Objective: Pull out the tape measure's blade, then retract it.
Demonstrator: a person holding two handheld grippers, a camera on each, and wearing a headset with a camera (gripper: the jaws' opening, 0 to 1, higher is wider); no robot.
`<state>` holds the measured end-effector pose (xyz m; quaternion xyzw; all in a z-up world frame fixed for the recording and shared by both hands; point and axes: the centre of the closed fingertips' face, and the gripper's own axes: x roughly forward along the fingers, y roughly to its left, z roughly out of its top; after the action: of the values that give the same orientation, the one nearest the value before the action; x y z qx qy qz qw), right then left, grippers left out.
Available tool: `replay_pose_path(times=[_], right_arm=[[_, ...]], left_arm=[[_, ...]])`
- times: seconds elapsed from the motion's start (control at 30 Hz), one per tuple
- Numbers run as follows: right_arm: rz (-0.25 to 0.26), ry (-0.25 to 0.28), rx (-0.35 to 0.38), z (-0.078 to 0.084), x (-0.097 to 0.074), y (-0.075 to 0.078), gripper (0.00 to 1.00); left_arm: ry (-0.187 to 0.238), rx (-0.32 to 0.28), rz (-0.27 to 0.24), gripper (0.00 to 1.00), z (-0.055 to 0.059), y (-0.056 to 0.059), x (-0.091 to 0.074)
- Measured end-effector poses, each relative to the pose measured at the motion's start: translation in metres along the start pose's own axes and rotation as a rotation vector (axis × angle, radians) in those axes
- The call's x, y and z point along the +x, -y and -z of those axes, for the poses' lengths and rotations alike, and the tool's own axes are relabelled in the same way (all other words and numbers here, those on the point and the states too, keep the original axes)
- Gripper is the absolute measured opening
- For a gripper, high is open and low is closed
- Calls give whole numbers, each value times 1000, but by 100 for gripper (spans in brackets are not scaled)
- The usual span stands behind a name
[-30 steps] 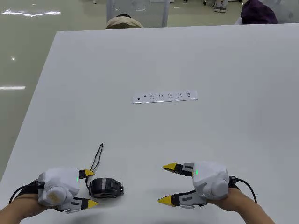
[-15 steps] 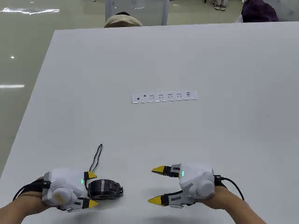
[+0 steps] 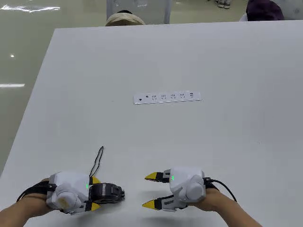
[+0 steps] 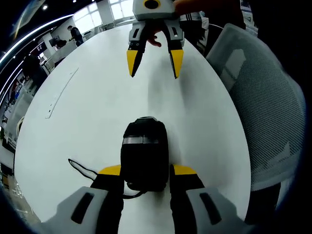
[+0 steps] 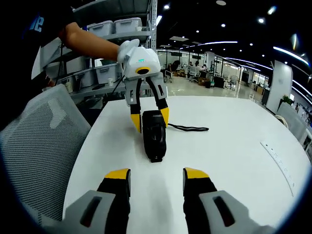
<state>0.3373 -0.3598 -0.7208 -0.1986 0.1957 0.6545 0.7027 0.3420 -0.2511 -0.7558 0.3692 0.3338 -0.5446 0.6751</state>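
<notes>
A: While the tape measure [image 3: 107, 192] lay near the table's [image 3: 199, 56] front left edge, was any blade out?

B: None seen. Noted the left gripper [image 3: 94, 193] with its jaws pinched on the case sides, and the lanyard [image 3: 98, 160] loose on the table.

A: And the right gripper [image 3: 149, 190]?

B: Jaws spread, empty, pointed at the case's free end, near but apart. Judged the case as secured. The pull and the retract were both not yet done.

White hand-held grippers [image 3: 95, 193] [image 3: 149, 190], yellow-tipped black jaws
</notes>
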Motion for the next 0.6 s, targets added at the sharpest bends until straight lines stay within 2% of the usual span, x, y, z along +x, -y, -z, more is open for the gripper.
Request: replay_pose_path(times=[0.33,0.6], right_arm=[[-37,-12,-8,1,18,-3,39],[-53,-4,-1,-1,31,-4,33]], left_arm=[[-10,-6,1,31,1,-1,3],[-19,-44,-6,30,2,0,2]])
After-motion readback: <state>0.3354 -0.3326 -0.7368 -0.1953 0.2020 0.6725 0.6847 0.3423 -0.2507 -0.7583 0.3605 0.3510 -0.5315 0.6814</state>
